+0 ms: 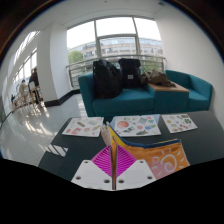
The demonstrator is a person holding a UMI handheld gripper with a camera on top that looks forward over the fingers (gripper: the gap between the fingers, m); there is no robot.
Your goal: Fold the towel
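Observation:
My gripper (pixel 114 152) is shut on the edge of a yellow and orange patterned towel (pixel 160 160). The towel's edge stands up as a thin fold between the two magenta pads (pixel 98 162). The rest of the towel hangs and spreads to the right of the fingers, over the dark table (pixel 205 140). The part of the towel below the fingers is hidden.
Three light patterned cloths lie flat in a row on the table beyond the fingers: left (pixel 83 127), middle (pixel 137 125), right (pixel 180 122). Behind the table stands a teal sofa (pixel 120 100) with dark bags (pixel 118 76) on it, under large windows.

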